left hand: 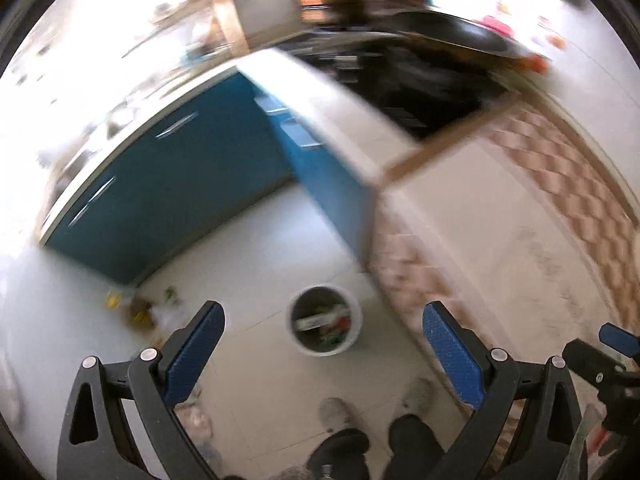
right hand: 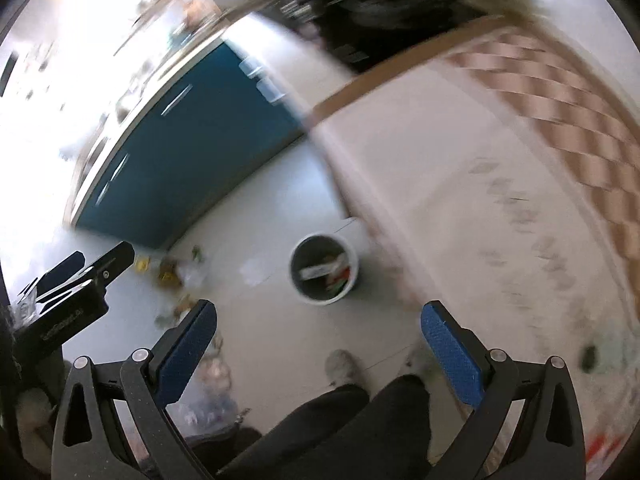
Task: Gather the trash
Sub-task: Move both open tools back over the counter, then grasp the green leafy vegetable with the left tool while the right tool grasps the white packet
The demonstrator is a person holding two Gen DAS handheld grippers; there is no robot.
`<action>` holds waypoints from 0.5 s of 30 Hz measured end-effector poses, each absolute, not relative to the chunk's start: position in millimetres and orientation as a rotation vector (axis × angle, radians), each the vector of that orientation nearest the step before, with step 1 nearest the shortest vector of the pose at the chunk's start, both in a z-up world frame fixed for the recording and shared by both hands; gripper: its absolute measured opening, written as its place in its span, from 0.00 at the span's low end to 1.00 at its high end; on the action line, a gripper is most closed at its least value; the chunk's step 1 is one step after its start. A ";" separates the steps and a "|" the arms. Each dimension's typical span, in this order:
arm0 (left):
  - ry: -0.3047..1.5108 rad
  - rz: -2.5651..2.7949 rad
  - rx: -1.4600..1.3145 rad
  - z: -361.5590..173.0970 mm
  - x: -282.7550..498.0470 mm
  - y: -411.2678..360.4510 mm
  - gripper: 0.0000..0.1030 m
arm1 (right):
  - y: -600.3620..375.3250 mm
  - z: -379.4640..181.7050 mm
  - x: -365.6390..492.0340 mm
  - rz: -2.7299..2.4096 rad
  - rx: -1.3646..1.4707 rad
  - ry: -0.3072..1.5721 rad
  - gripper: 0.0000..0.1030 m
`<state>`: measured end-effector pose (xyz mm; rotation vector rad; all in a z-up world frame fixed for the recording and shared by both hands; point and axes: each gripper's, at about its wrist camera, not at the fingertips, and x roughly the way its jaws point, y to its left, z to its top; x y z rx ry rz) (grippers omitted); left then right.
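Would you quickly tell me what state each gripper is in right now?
Left gripper: open, holding nothing, above the floor near the trash bin.
Right gripper: open, holding nothing.

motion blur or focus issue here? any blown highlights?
Left wrist view: motion smear across the blue cabinet and checkered wall; upper left blown out; left gripper sharp. Right wrist view: same streaking, heavier on the wall, left side overexposed; right gripper crisp, white bin soft. Fisheye bends edges in both.
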<state>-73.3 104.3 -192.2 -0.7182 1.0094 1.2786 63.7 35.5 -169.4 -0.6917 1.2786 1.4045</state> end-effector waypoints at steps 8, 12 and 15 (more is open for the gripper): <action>1.186 0.738 -0.662 -231.0 141.1 69.4 0.97 | -70.4 -190.8 281.9 0.927 -0.410 1.364 1.00; 1.320 0.475 -0.707 -276.8 226.0 28.0 0.68 | -142.4 -212.5 357.3 0.722 -0.289 1.405 1.00; 1.383 0.385 -0.726 -301.7 261.0 8.2 0.54 | -187.9 -227.7 392.1 0.622 -0.210 1.439 1.00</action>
